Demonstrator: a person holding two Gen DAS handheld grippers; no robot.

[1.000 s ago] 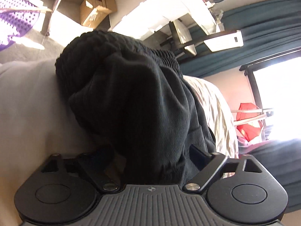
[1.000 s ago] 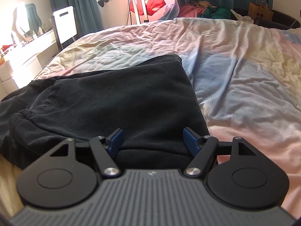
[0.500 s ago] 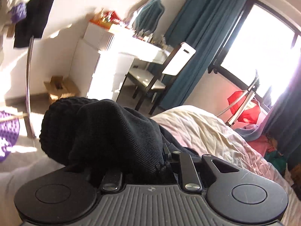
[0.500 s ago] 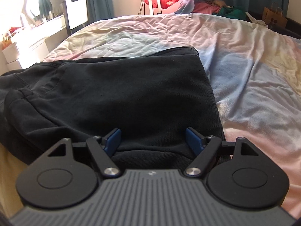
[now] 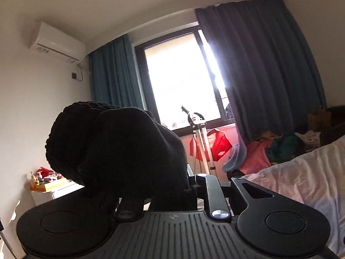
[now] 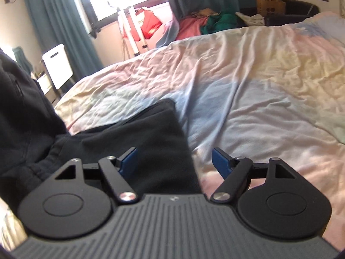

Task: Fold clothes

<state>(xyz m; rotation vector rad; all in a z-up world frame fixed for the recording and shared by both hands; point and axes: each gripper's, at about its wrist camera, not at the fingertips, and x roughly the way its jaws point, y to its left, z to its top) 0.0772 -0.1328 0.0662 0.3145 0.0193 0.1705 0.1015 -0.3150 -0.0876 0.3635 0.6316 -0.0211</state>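
A black knit garment (image 5: 116, 151) bulges over my left gripper (image 5: 170, 185), which is shut on a bunch of it and held high, pointing level at the window. The cloth hides the fingertips. In the right wrist view the rest of the black garment (image 6: 140, 133) lies on the bed sheet (image 6: 258, 108), and its left part (image 6: 21, 108) is drawn upward out of the picture. My right gripper (image 6: 175, 159) hovers open just above the garment's near right edge. Its blue pads (image 6: 129, 159) stand wide apart and press on nothing.
The pastel sheet stretches wide to the right. Beyond the bed lie a heap of coloured clothes (image 6: 207, 19), a red item on a white stand (image 6: 148, 23) and a paper bag (image 6: 270, 5). A white chair (image 6: 57, 64) stands at the left by dark curtains (image 5: 269, 75).
My left gripper shut on the black cloth, rolled upright and swung it up off the bed, so it now faces the window. The right gripper rose slightly and stayed open.
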